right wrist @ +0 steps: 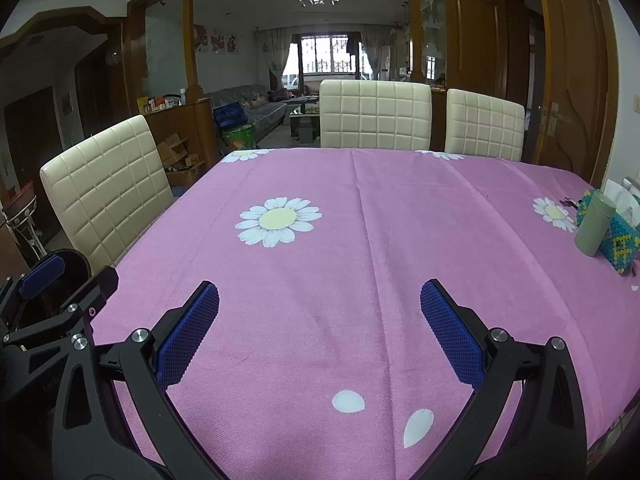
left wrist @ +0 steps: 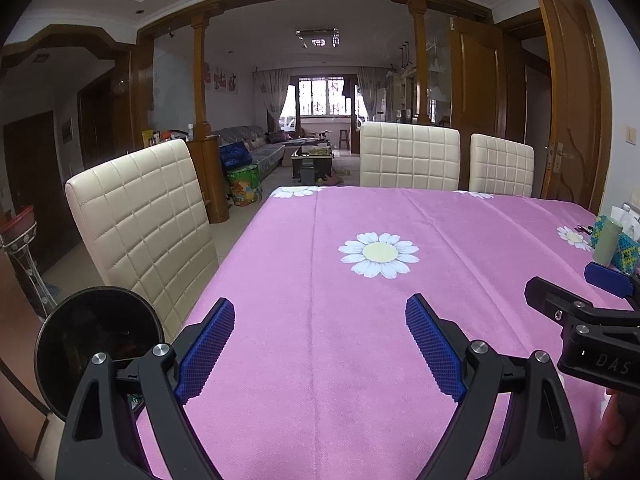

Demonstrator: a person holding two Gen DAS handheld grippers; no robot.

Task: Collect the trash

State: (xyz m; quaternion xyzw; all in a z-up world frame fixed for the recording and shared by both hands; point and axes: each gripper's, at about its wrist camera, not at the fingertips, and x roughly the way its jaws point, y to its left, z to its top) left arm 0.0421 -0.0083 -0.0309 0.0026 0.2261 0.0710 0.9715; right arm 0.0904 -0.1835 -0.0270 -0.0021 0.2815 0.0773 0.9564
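Note:
My left gripper (left wrist: 320, 312) is open and empty above the near edge of a table under a pink daisy cloth (left wrist: 360, 320). My right gripper (right wrist: 320, 296) is open and empty over the same cloth (right wrist: 360, 240), to the right of the left one; its side shows in the left wrist view (left wrist: 576, 304). A round black bin (left wrist: 100, 344) stands by the table's near left corner, beside my left gripper; it also shows in the right wrist view (right wrist: 72, 268). I see no loose trash on the cloth.
A green cylindrical container (right wrist: 594, 224) and a beaded box (right wrist: 618, 244) stand at the table's right edge. Cream padded chairs stand at the left (left wrist: 140, 224) and far side (left wrist: 408, 160). Cardboard boxes (right wrist: 180, 160) lie on the floor beyond.

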